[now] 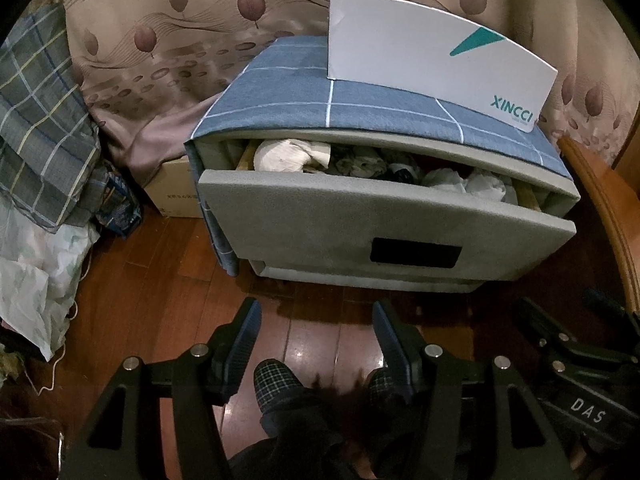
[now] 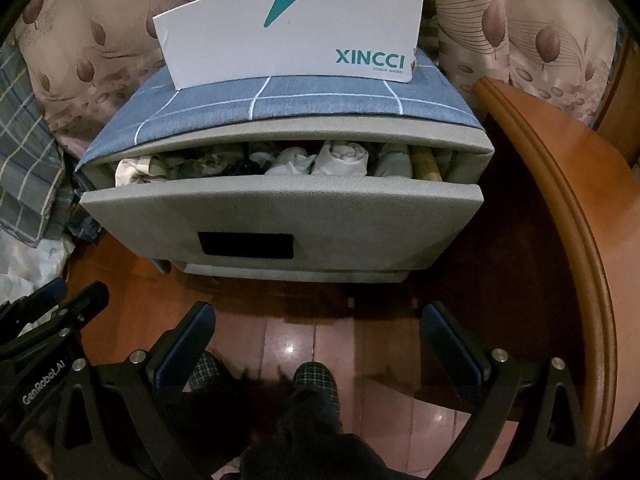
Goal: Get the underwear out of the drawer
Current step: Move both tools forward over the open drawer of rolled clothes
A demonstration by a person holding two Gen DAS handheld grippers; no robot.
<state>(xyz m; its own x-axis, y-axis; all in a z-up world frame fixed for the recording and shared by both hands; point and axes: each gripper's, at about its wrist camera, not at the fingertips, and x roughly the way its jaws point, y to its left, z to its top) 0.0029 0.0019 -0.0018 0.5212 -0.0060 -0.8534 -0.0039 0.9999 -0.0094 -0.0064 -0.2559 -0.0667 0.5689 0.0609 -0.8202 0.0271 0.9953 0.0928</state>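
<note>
**Hovering over a part-open drawer, nothing picked yet**

Holding both claws above the wooden floor, short of the grey cabinet, I have my left gripper with its fingers spread apart and nothing between them, and my right gripper spread wider, equally bare. Below them I can see my own slippered feet.

The drawer stands pulled out only part way, its grey front clear of the cabinet body, leaving a narrow slot under the top edge. In that slot lies the underwear: a row of rolled and crumpled pieces, white ones toward the right in my right wrist view, darker ones in the middle, a pale bundle at the left end. A blue checked cloth covers the cabinet top, and a white XINCCI box stands on it toward the back.

I judge that the reaching step is in hand, with no garment gripped so far. The next move calls for bringing one claw forward and down into the slot, fingers kept apart until they straddle a single roll, then closing on the fabric and lifting up and back. The gap looks tight, so the overhanging top may crowd my fingers; drawing the drawer further out by the dark handle recess might come first.
</note>
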